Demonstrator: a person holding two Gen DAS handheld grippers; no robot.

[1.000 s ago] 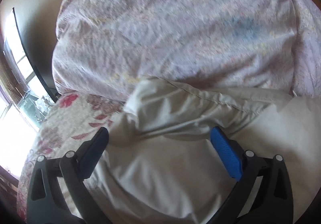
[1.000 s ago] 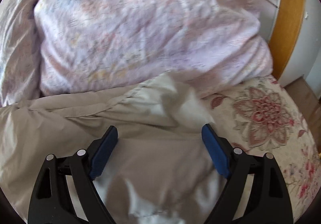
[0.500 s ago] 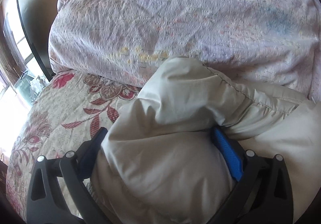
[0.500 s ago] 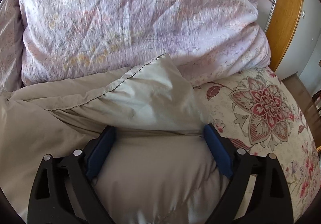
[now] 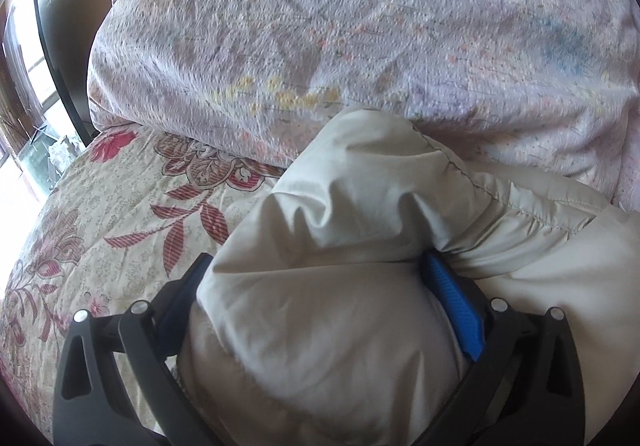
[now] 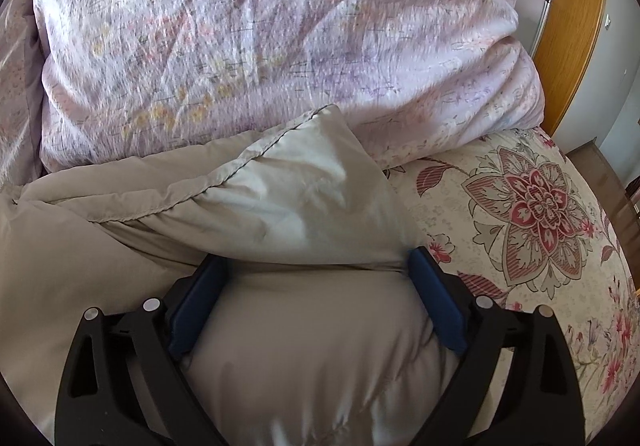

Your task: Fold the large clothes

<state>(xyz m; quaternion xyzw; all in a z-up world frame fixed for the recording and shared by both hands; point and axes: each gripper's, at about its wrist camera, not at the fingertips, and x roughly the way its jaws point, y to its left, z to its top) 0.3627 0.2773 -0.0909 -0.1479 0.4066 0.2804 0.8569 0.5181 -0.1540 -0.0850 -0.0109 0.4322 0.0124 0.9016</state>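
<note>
A puffy beige padded garment (image 5: 340, 286) lies on the bed and bulges up between both grippers. In the left wrist view my left gripper (image 5: 316, 286) has its jaws wide apart, with the garment's left corner filling the gap; its right blue pad (image 5: 454, 306) shows and the left pad is half hidden by fabric. In the right wrist view the garment (image 6: 296, 206) fills my right gripper (image 6: 316, 286), whose jaws are also wide apart around the right corner, with both blue pads (image 6: 436, 302) touching the fabric.
A big pale pink floral duvet (image 5: 360, 26) is heaped just beyond the garment, also in the right wrist view (image 6: 260, 26). The flowered bedspread (image 5: 100, 206) (image 6: 540, 226) lies underneath. A window (image 5: 24, 86) is at far left, a wooden door frame (image 6: 572, 26) at far right.
Both grippers have pushed forward into the garment's corners. The fabric has bunched up between the jaws and slid toward the duvet. The jaws have stayed wide apart.
</note>
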